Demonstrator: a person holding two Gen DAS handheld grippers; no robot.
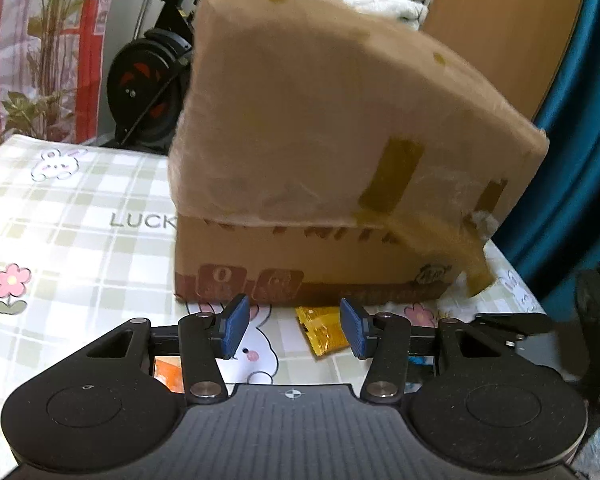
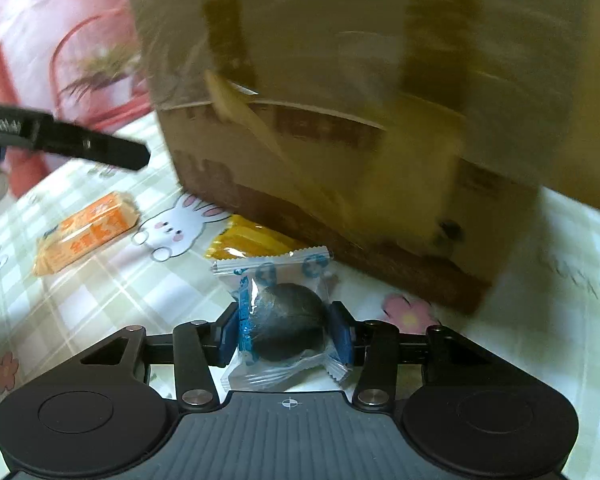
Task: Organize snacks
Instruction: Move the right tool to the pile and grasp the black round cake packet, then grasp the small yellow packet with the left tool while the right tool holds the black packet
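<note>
A taped cardboard box [image 1: 340, 160] stands on the checked tablecloth, close in front of both grippers; it also fills the right wrist view [image 2: 360, 100]. My left gripper [image 1: 296, 330] is open and empty, just short of the box. A yellow snack packet [image 1: 324, 334] lies between its fingertips at the foot of the box, also seen in the right wrist view [image 2: 252, 242]. My right gripper [image 2: 288, 338] is shut on a clear packet with a dark round snack [image 2: 288, 320]. An orange snack packet [image 2: 86, 232] lies to the left on the cloth.
The checked tablecloth [image 1: 60, 208] with rabbit and flower prints covers the table. An exercise bike [image 1: 148, 80] and a plant [image 1: 32, 92] stand beyond the far edge. The left gripper's finger [image 2: 92, 146] shows in the right wrist view.
</note>
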